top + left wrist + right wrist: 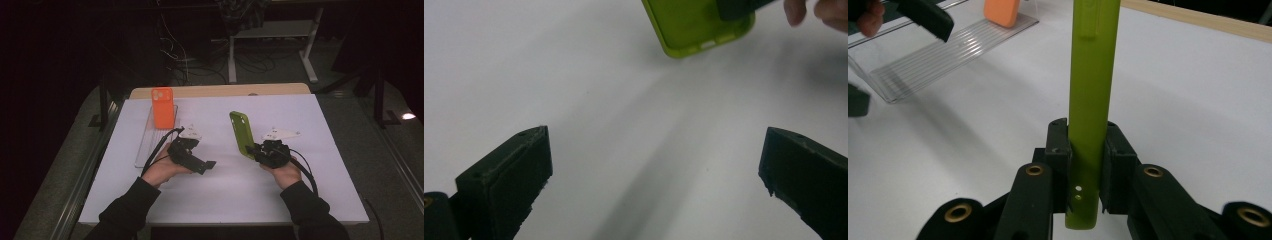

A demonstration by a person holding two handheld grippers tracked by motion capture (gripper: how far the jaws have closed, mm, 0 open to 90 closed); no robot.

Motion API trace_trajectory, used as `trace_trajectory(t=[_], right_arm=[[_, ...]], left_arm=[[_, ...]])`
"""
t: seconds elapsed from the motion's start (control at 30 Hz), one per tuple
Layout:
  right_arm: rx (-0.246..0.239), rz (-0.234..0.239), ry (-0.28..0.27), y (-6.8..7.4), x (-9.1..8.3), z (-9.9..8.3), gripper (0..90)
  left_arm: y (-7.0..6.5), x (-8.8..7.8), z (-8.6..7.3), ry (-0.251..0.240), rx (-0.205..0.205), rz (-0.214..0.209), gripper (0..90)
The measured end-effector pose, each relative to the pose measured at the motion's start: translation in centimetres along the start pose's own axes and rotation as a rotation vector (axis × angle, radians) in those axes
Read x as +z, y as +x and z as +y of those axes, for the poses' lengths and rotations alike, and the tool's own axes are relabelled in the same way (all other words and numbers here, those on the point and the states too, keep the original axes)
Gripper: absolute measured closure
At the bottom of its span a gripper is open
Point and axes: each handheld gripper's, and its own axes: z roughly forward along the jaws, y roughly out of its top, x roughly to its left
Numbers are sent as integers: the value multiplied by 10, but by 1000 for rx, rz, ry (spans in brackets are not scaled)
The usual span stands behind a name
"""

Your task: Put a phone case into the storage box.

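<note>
On high view, orange case (162,107); R claw (1087,150) clamps green case (1091,90).

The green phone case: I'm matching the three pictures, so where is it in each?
High view: green phone case right of centre, upright in the right gripper.
Left gripper view: top edge, right of centre.
Right gripper view: centre, clamped edge-on.
Shared landmark: white tabletop.

It looks like a lab or workroom: a plain white table (225,200), dark around, with loose cables (185,65) and desk legs (232,60) on the floor behind.
</note>
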Motion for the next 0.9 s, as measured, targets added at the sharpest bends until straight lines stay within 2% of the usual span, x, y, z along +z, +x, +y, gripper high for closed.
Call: trace_trajectory(t=[0.13, 0.17, 0.2, 0.3, 0.6, 0.77, 0.8, 0.83, 0.9], right_arm=[[4, 4, -8, 4, -1, 0, 758], [2, 5, -7, 4, -1, 0, 758], [1, 8, -9, 5, -1, 1, 758], [-1, 11, -4, 10, 0, 1, 758], [-18, 51, 5, 27, 10, 2, 758], [-23, 74, 14, 34, 18, 2, 758], [-22, 77, 14, 35, 19, 2, 758], [-24, 83, 12, 36, 20, 2, 758], [-17, 92, 10, 39, 21, 3, 758]], left_arm=[[3, -2, 7, -44, -39, 2, 2], [5, -4, 9, -49, -30, 2, 2], [5, -4, 11, -67, -47, 2, 2], [9, -7, 17, -86, -47, 0, 2], [13, -4, 30, -146, -90, -28, 1], [12, -2, 35, -172, -94, -42, 0], [13, -1, 34, -171, -76, -39, 0], [12, 0, 34, -170, -89, -41, 0], [12, 1, 33, -176, -89, -43, 0]])
